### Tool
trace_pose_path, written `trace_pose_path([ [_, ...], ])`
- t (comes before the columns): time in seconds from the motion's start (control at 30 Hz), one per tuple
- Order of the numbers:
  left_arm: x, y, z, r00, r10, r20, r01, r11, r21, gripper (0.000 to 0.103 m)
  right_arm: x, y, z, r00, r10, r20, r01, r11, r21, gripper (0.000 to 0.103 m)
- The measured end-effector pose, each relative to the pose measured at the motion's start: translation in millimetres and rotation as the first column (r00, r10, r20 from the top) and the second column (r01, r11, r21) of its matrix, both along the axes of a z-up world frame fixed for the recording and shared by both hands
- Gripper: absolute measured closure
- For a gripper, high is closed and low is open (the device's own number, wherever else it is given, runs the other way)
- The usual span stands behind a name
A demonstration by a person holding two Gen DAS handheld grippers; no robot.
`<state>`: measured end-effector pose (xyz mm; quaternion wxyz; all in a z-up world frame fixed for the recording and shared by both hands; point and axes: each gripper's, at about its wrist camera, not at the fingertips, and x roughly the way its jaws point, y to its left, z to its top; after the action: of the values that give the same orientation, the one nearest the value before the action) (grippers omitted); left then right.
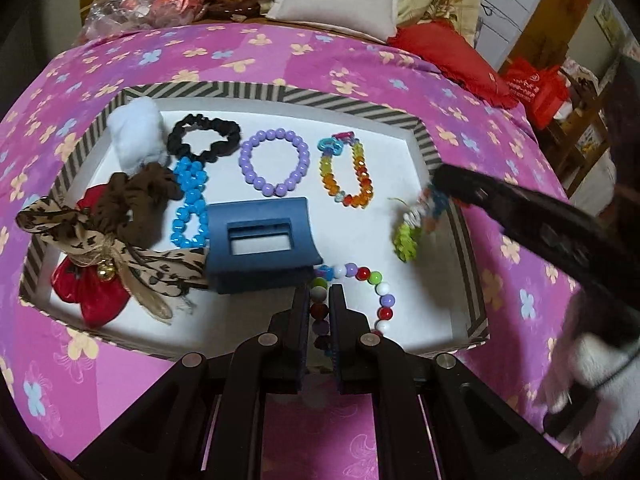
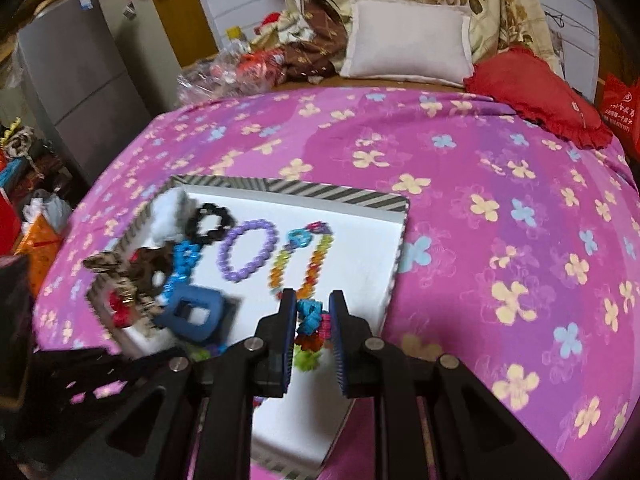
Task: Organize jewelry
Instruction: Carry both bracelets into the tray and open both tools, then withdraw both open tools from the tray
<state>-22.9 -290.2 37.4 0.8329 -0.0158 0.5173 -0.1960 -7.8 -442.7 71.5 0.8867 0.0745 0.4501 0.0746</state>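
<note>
Resting on a bed (image 1: 280,60) covered in a pink flowered sheet, a shallow tray (image 1: 352,102) with a striped rim and white floor holds the jewelry. The left gripper (image 1: 319,298) has its fingers closed on a strand of mixed-color round beads (image 1: 382,292), which curves off to the right across the tray's near edge. The right gripper (image 2: 313,312) is clamped on a flower-shaped bead bracelet (image 2: 310,322) of blue, pink, orange and green pieces; from the left wrist view this bracelet hangs blurred above the tray's right rim (whether its lower end touches the floor I cannot tell).

Along the tray's far side, from left to right, lie a white fluffy piece (image 1: 138,134), a black scrunchie (image 1: 204,136), a purple bead bracelet (image 1: 275,162) and a rainbow crystal bracelet (image 1: 347,172), each apart from the next. A bright blue bead bracelet (image 1: 191,204) runs down from the scrunchie, just beside a dark blue claw clip (image 1: 262,240). At the left end sit a brown scrunchie (image 1: 132,200) and a leopard-print bow (image 1: 100,240) over a red fabric flower (image 1: 90,292).
</note>
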Motion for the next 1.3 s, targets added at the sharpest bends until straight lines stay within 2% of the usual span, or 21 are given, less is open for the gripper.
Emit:
trace_pose_path([
  [0.2,3.2,-6.8,-5.9,1.000,-0.004,-0.008,0.004,1.000,0.003,0.092,27.8,-4.3,-12.1,0.999,-0.028,-0.027,0.027,0.999,-0.037,0.086],
  [0.3,4.8,-4.9,-7.4,1.000,0.003,-0.012,-0.003,1.000,-0.006,0.092,30.1,-9.3,-12.9,0.999,-0.050,-0.022,0.050,0.999,-0.014,0.076],
  [0.37,5.0,-3.5,-7.1,1.000,0.002,-0.015,-0.002,1.000,-0.011,0.084,25.4,-14.9,-11.3,0.997,-0.070,-0.010,0.070,0.997,0.011,0.072],
  [0.4,5.1,-3.7,-6.9,1.000,0.003,-0.013,-0.003,1.000,-0.012,0.076,21.4,-17.9,-10.2,0.997,-0.079,-0.007,0.079,0.996,0.028,0.071],
  [0.47,3.1,-2.2,-5.3,1.000,0.008,0.000,-0.008,1.000,-0.012,0.072,13.3,-20.8,-7.1,0.996,-0.090,0.000,0.090,0.995,0.048,0.066],
  [0.67,-8.4,5.1,4.4,0.999,0.023,0.037,-0.023,1.000,0.011,0.071,-28.5,-19.2,4.3,0.994,-0.108,0.034,0.105,0.992,0.072,0.045],
  [0.77,-15.9,11.4,10.2,0.997,0.037,0.067,-0.039,0.999,0.029,0.071,-47.0,-16.6,8.4,0.991,-0.122,0.048,0.117,0.989,0.087,0.041],
  [0.93,-29.7,25.8,19.4,0.992,0.061,0.109,-0.067,0.996,0.052,0.071,-77.8,-4.6,16.1,0.986,-0.141,0.089,0.136,0.989,0.061,0.035],
  [1.2,-49.2,47.3,31.7,0.984,0.085,0.158,-0.098,0.992,0.076,0.071,-107.7,11.0,24.9,0.977,-0.168,0.128,0.167,0.986,0.018,0.032],
  [1.3,-57.3,54.0,37.2,0.978,0.094,0.185,-0.111,0.991,0.081,0.071,-117.6,19.8,28.3,0.978,-0.158,0.138,0.155,0.987,0.032,0.032],
])
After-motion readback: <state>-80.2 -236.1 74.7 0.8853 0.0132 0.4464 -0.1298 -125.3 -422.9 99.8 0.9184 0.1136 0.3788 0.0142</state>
